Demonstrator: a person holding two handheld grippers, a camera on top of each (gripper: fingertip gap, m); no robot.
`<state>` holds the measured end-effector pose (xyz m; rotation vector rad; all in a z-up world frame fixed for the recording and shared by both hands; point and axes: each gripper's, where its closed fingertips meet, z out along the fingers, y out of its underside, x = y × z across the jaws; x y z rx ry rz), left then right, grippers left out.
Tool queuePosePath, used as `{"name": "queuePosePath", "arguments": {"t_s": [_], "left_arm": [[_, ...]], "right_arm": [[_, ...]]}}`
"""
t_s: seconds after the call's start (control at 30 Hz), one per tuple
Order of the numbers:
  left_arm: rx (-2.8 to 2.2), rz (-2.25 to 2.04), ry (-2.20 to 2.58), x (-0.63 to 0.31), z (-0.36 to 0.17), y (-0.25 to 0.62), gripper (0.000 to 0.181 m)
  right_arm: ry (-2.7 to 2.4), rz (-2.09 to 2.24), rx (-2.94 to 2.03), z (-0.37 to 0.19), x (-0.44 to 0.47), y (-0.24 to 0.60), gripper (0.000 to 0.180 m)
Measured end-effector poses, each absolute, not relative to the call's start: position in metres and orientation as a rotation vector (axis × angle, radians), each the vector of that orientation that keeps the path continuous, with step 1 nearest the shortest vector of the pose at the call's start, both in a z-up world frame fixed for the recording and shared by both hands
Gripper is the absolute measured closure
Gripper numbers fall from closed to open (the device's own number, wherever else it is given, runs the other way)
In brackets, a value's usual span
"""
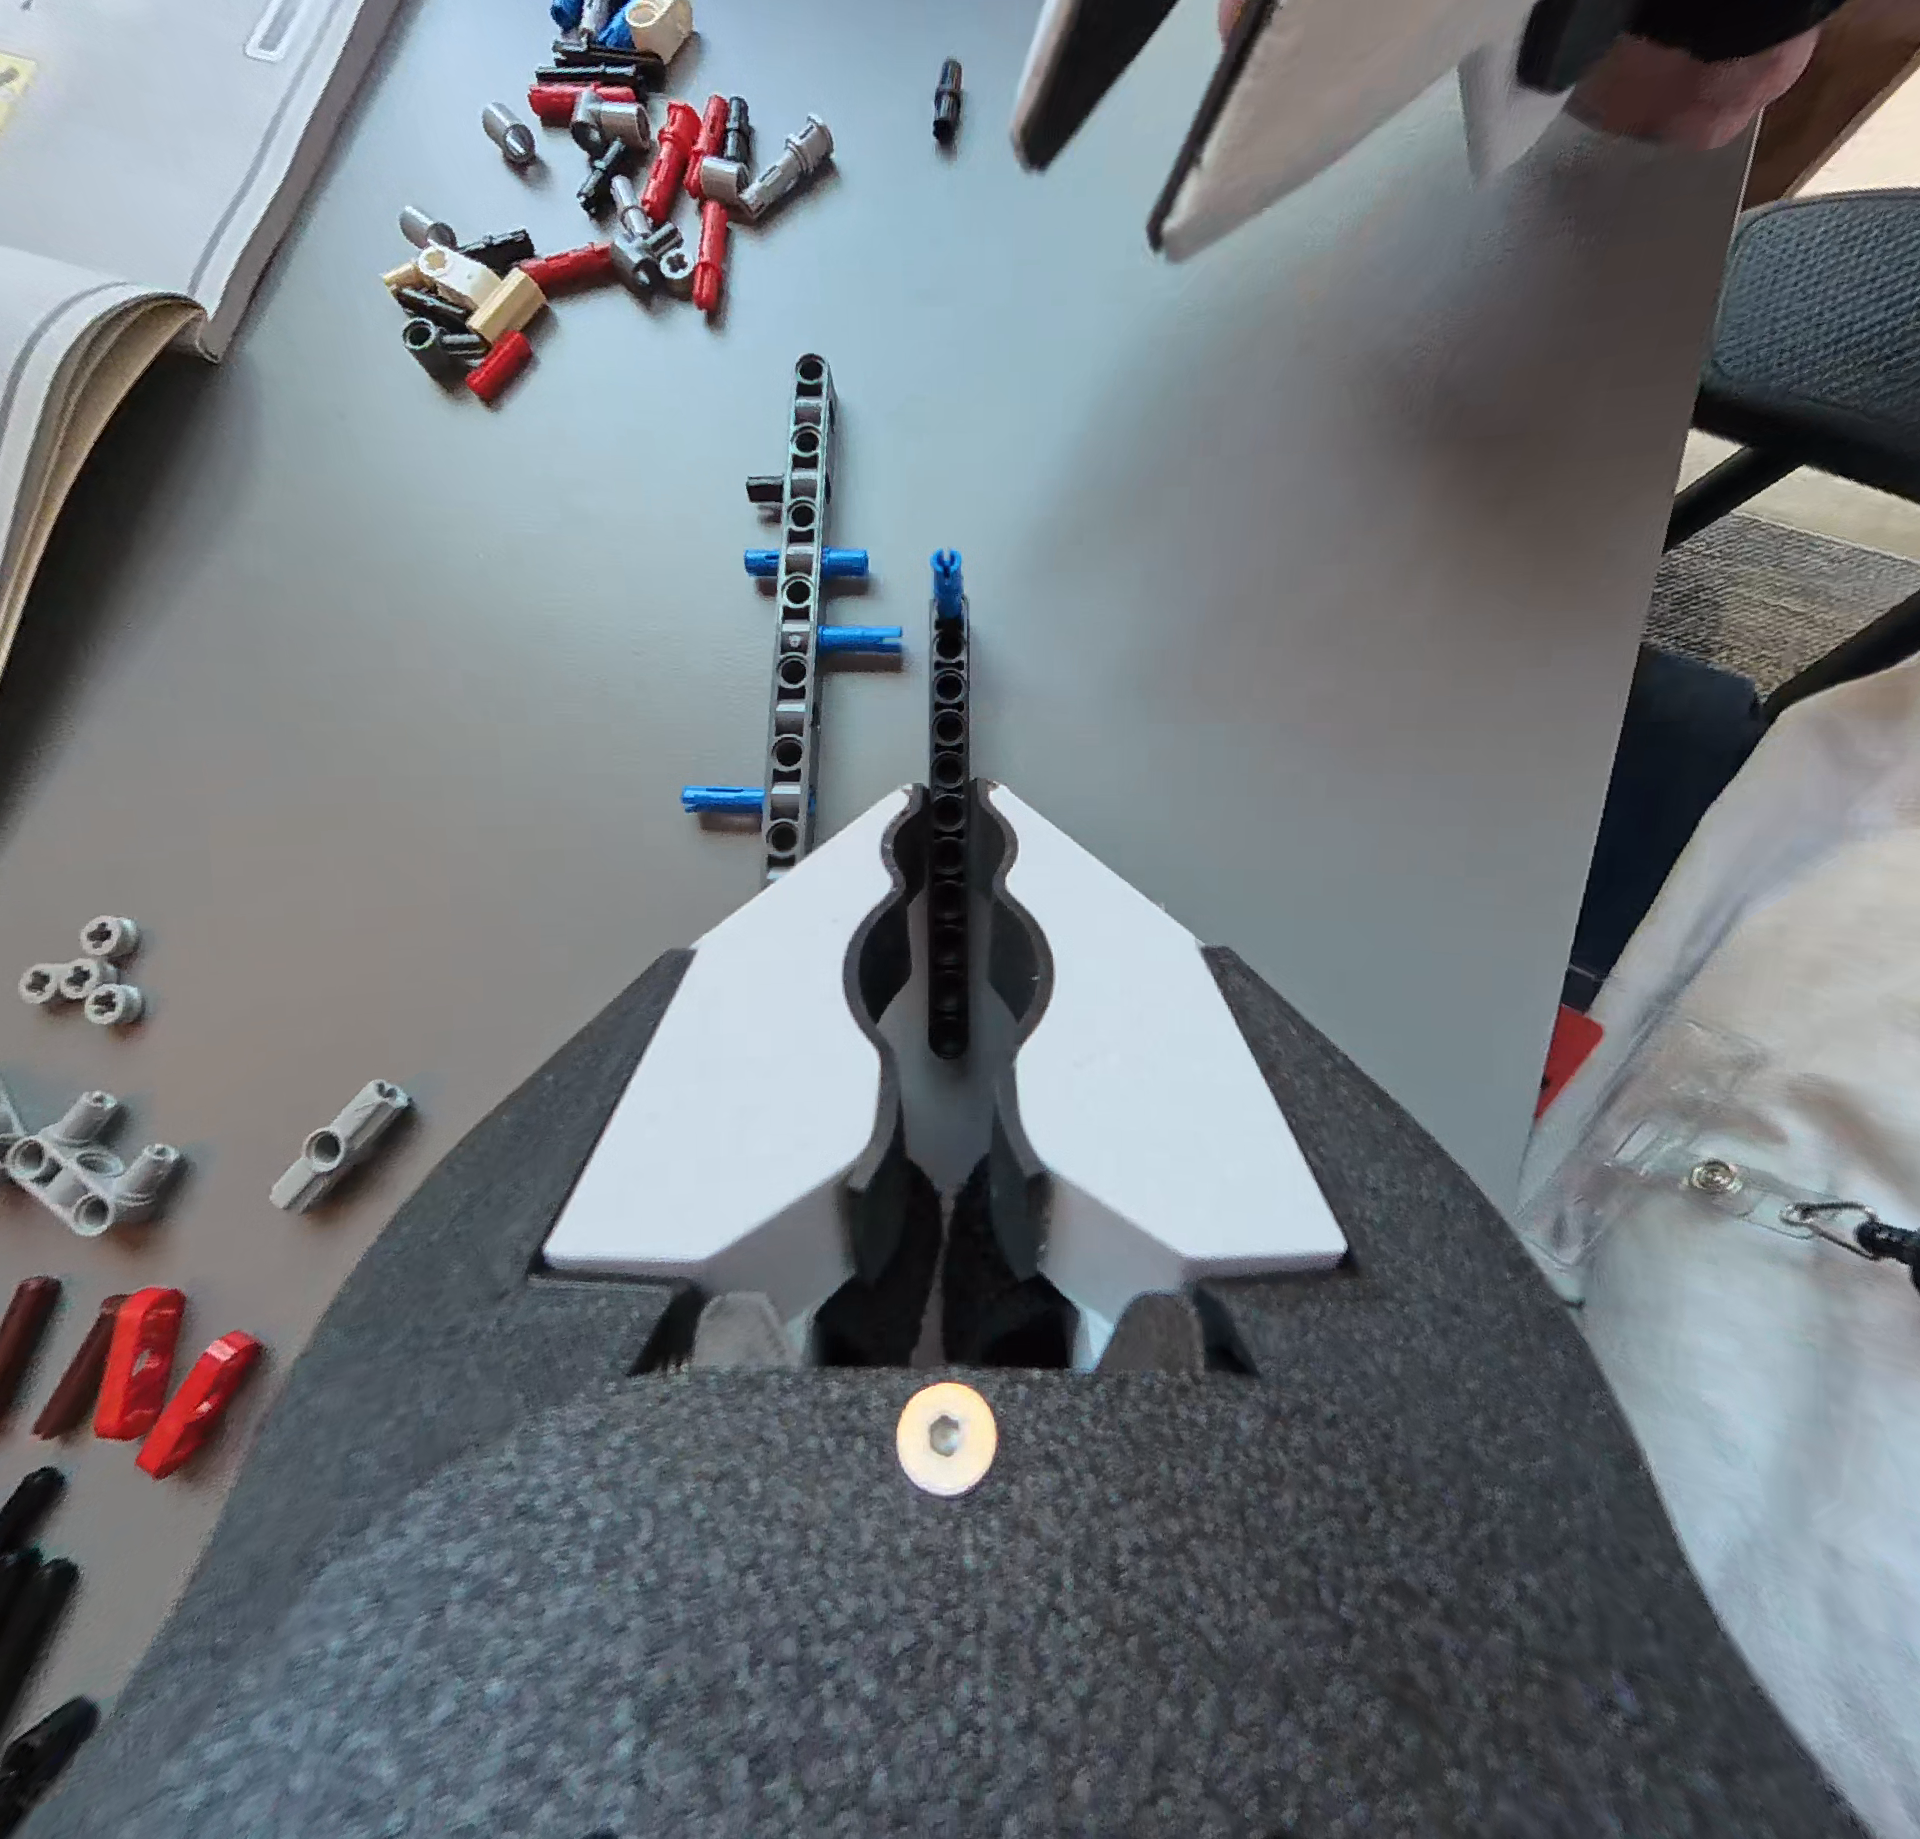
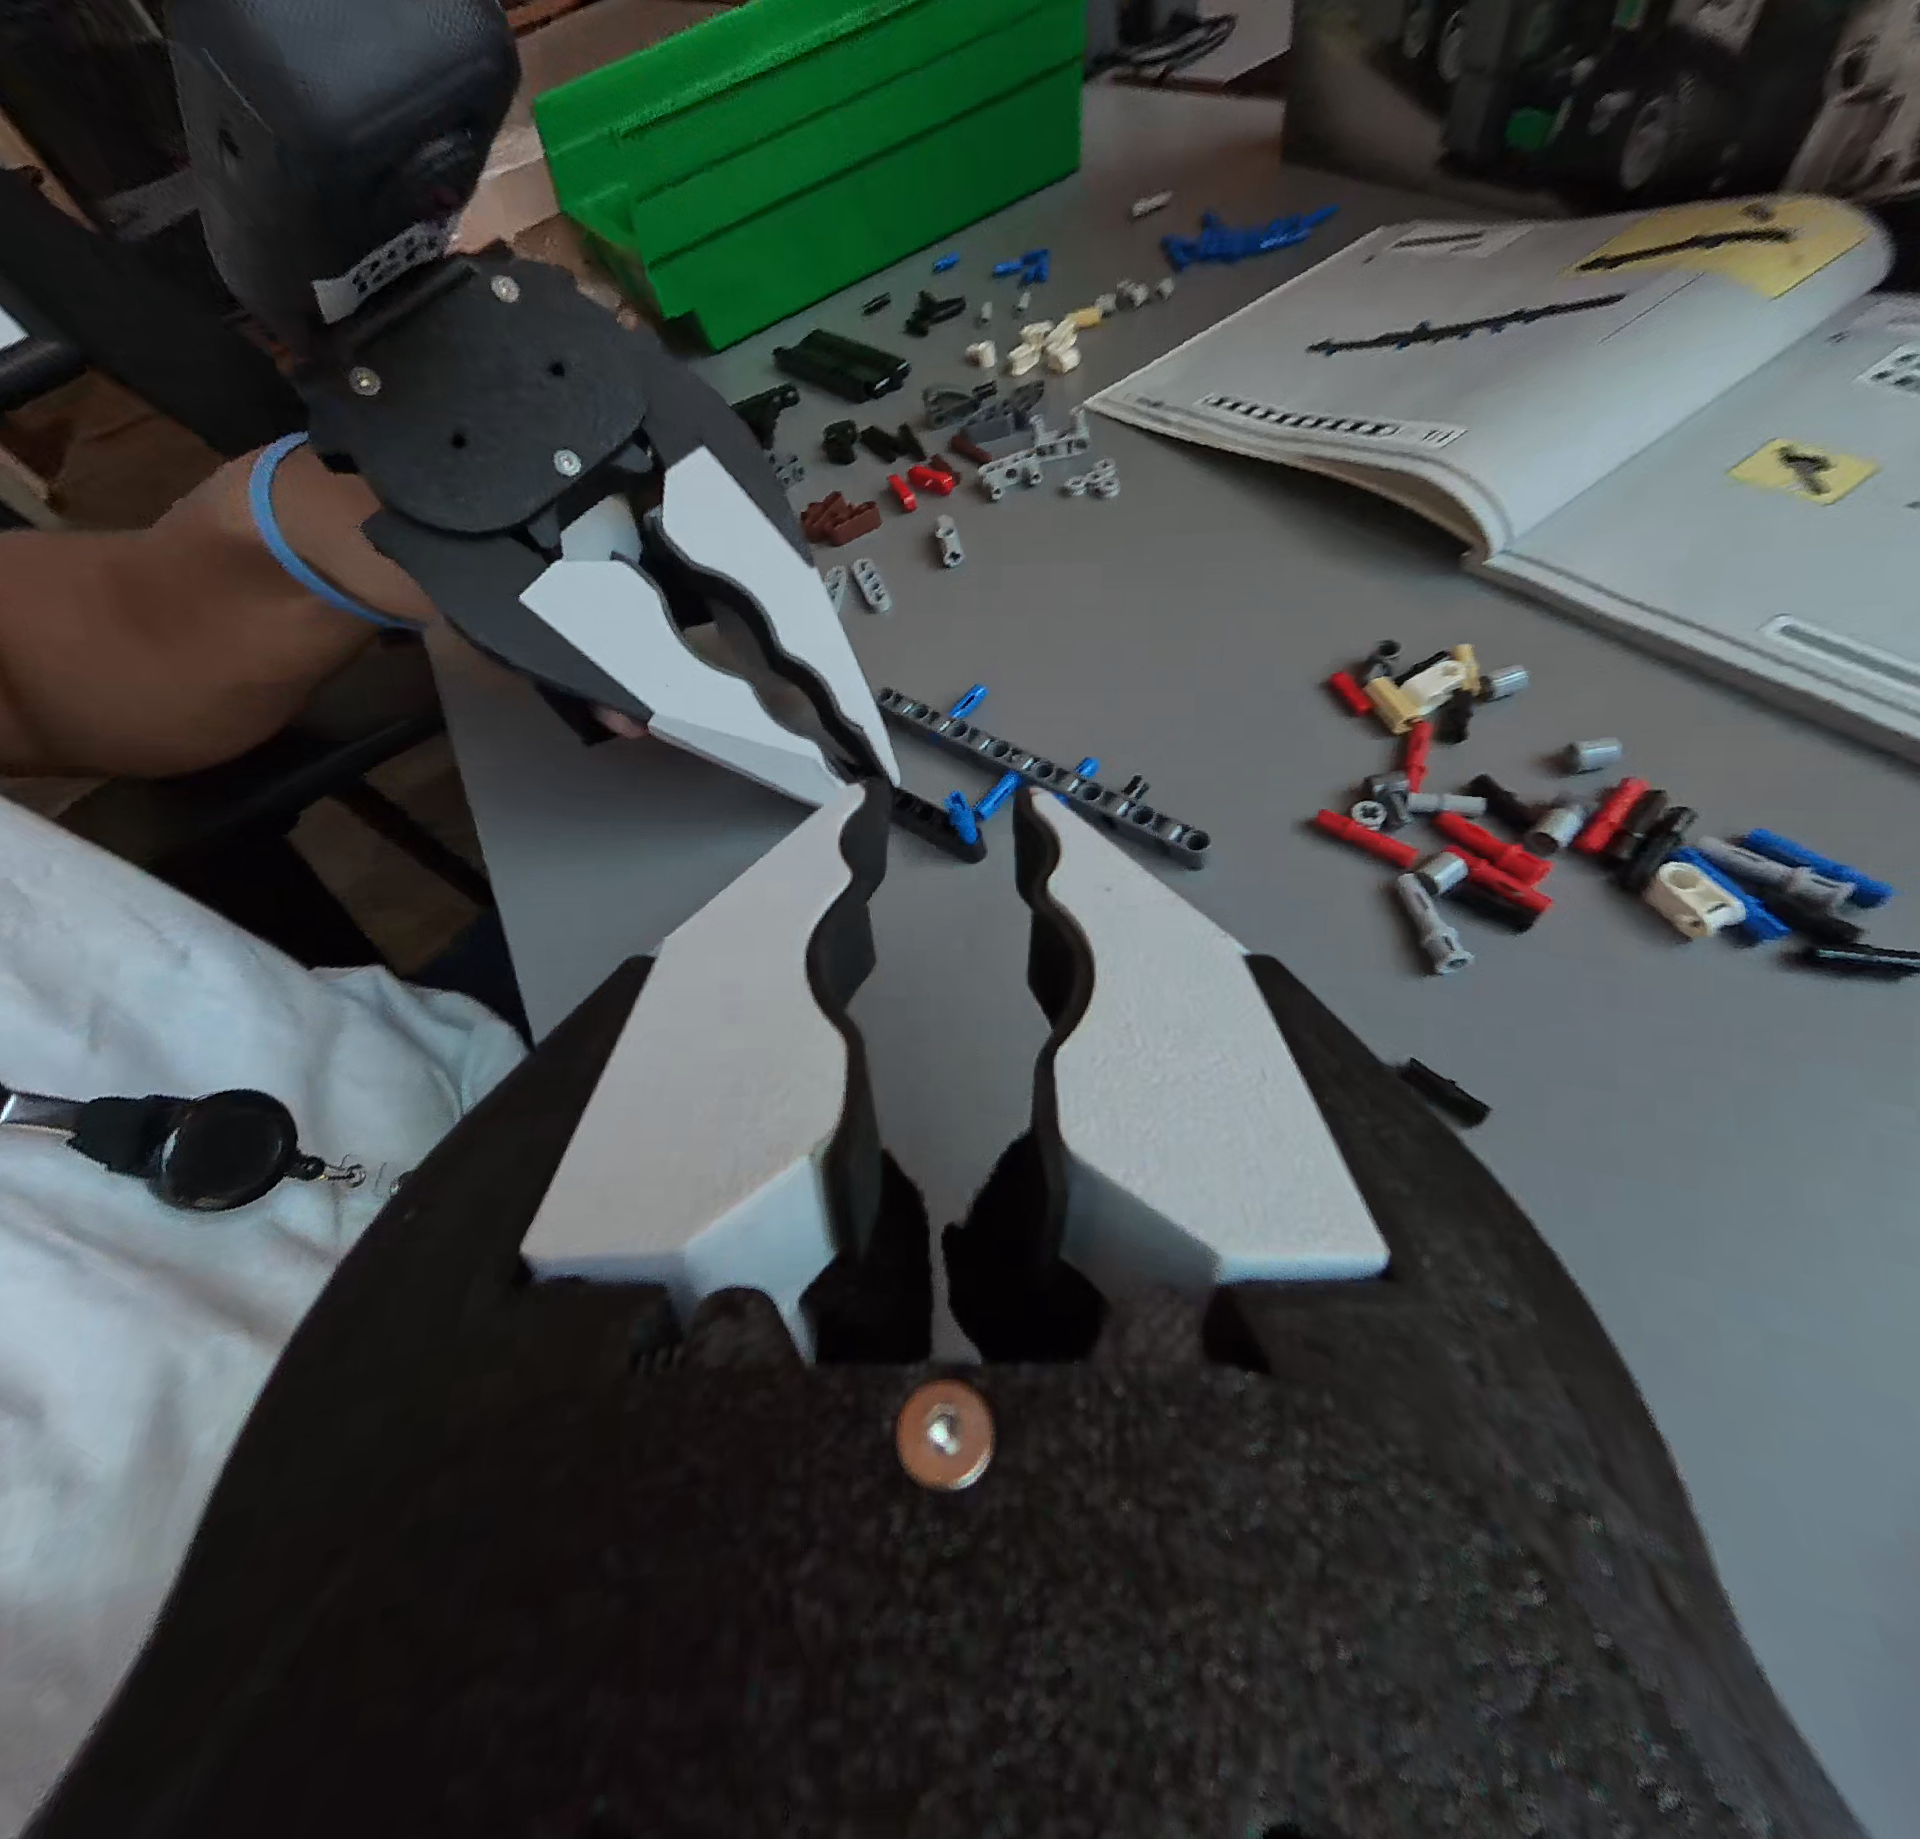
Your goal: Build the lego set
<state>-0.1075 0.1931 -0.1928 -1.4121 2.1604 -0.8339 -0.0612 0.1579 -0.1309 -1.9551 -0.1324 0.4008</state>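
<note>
On the grey table (image 2: 1195, 1114), green bin (image 2: 821, 137) contents hidden, left gripper (image 1: 948, 802) fingers clamped on black beam (image 1: 948, 750), right gripper (image 2: 951, 823) fingers apart.

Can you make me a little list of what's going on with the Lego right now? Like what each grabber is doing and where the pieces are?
left gripper: shut on the black beam, which has a blue pin at its far end
right gripper: open, empty, above the table
grey beam: flat on the grey table, blue pins stuck through it, beside the black beam
loose pins: red, black, blue, grey and tan pile beyond the beams
instruction book: lying open
green bin: far side of table
</note>
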Motion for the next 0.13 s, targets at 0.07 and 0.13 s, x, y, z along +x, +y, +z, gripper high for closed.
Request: {"name": "queuePosePath", "arguments": {"t_s": [0.07,0.13], "left_arm": [[-1.437,-0.868,2.151,-0.105,-0.192,0.191,0.174],[-1.465,-0.914,2.157,-0.105,-0.191,0.188,0.174]], "right_arm": [[-0.096,0.322,-1.911,-0.123,-0.051,0.157,0.156],[-0.088,0.26,-1.877,-0.118,-0.044,0.155,0.155]]}}
